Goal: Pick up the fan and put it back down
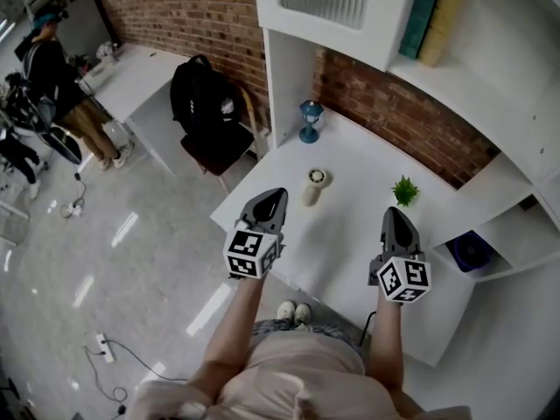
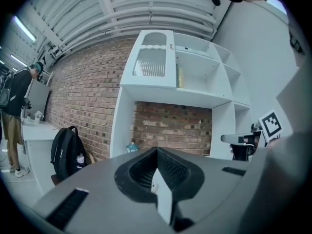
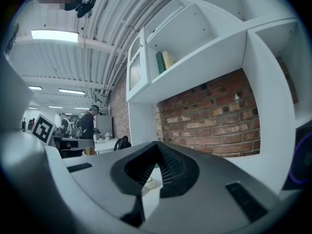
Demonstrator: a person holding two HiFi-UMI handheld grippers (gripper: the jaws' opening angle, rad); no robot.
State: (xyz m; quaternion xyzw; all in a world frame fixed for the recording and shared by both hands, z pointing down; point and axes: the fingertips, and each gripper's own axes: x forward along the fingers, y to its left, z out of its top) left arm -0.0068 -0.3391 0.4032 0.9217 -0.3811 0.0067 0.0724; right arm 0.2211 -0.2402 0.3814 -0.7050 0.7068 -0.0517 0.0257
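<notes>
The small cream fan [image 1: 314, 185] stands on the white desk [image 1: 350, 243], out beyond and between my two grippers. My left gripper [image 1: 276, 193] hangs over the desk's left edge, just left of the fan and apart from it. Its jaws are shut with nothing between them. My right gripper [image 1: 393, 211] is to the right of the fan, near the small green plant [image 1: 404, 191], shut and holding nothing. In the left gripper view the closed gripper [image 2: 157, 151] points level at the brick wall. Below the right gripper's tips [image 3: 157, 145], part of the fan [image 3: 148, 182] shows.
A blue lamp [image 1: 310, 119] stands at the desk's back edge. White shelves [image 1: 350, 7] with books [image 1: 433, 11] overhang the desk, and a blue round object [image 1: 472, 250] sits in a low compartment on the right. A black backpack [image 1: 205, 103] rests on a chair to the left. A person [image 1: 52, 68] stands far left.
</notes>
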